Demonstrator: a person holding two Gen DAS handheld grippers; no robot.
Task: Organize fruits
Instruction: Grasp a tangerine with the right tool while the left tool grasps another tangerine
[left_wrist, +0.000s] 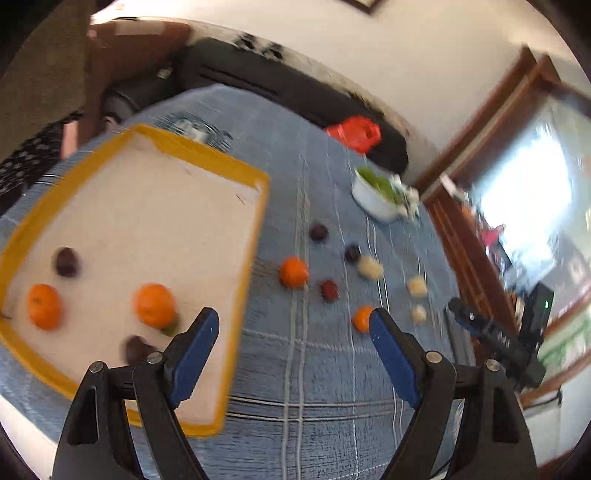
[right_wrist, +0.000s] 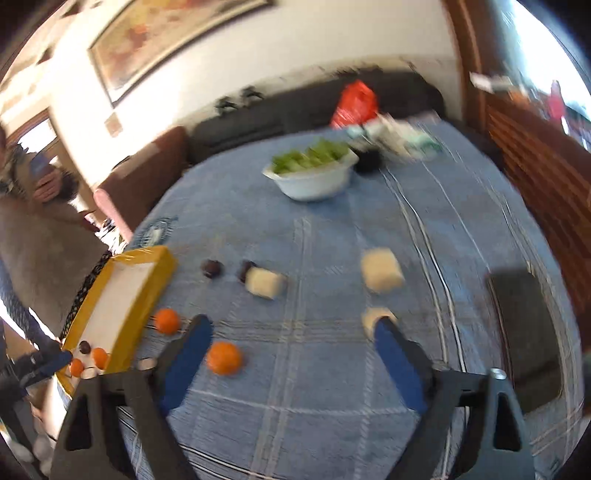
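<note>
Jaws on my left gripper (left_wrist: 293, 325) and right gripper (right_wrist: 293, 334) gape wide, empty; tray (left_wrist: 236, 162) upper left holds oranges (left_wrist: 154, 305).

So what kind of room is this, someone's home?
Most likely a home living or dining room. A table under a blue checked tablecloth stands before a dark sofa, a framed picture hangs on the wall, and a white bowl of greens sits on the table.
</note>
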